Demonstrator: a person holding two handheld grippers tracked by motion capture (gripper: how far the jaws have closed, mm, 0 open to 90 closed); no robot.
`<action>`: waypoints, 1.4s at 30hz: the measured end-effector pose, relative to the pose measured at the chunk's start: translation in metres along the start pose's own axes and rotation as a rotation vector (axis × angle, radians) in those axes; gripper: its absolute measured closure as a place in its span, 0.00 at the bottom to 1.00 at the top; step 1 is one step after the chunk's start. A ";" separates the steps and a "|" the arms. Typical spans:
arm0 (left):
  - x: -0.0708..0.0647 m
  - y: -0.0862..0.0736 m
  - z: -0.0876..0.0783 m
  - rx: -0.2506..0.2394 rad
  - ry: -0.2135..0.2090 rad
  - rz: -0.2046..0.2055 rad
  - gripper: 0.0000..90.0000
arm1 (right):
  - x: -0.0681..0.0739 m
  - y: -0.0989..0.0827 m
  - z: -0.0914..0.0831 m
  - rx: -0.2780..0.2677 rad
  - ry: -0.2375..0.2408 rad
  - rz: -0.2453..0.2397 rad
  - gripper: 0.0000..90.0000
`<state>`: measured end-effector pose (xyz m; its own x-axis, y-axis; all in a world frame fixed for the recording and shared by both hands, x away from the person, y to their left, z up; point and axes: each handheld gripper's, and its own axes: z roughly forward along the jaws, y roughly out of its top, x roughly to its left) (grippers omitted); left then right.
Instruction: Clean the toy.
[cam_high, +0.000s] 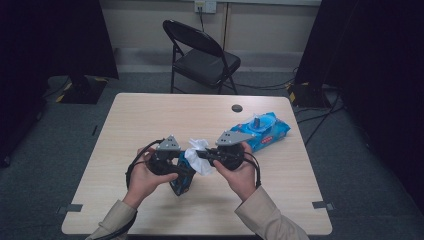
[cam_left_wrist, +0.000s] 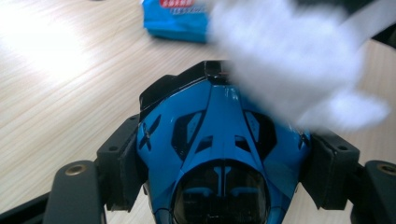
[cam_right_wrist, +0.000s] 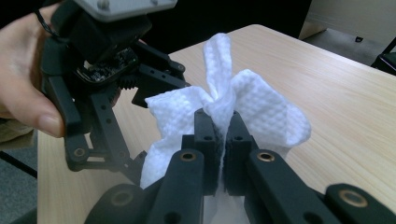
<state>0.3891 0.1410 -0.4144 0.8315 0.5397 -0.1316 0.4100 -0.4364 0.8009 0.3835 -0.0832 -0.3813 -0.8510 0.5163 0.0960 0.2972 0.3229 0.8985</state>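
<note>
Near the front edge of the table, about midway along it, the left tool (cam_high: 176, 161) has its jaws set wide around a glossy blue and black toy car (cam_left_wrist: 219, 154). In the left gripper view both pads sit against the car's flanks, so it is held clear of the table with its nose pointing away from the camera. This grip appears meant to steady the car so its upper surface can be worked on.

The right tool (cam_right_wrist: 223, 128) faces it from the right with its jaws drawn almost together, pinching a crumpled white textured wipe (cam_right_wrist: 254, 105) at a gathered fold. The loose cloth billows out above and beside the jaw tips. In the high view the wipe lies against the front end of the car, between the two tools. The holding suggests a wiping of the car's body, with one tool bracing and the other carrying the cloth.

Toward the right edge, well apart from both tools, a blue soft plastic pack of wipes (cam_high: 262, 131) lies flat with its lid flap raised, most likely the source of the cloth.

Count: two tools, one car, one loose wipe, one pack. Beyond the far edge stands one black folding chair (cam_high: 200, 54).
</note>
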 end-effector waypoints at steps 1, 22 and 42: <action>-0.002 0.002 0.000 -0.003 -0.009 -0.002 0.29 | 0.001 0.000 0.002 0.004 -0.007 -0.008 0.97; -0.013 0.001 0.013 0.022 -0.070 0.016 0.29 | -0.014 -0.007 0.026 0.027 -0.029 0.050 0.97; -0.014 0.002 0.010 0.005 -0.074 0.032 0.29 | -0.039 -0.026 0.044 0.046 -0.016 0.149 0.97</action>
<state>0.3816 0.1253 -0.4168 0.8695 0.4708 -0.1492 0.3846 -0.4560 0.8026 0.4280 -0.0771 -0.4268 -0.7894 0.5732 0.2195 0.4395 0.2781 0.8541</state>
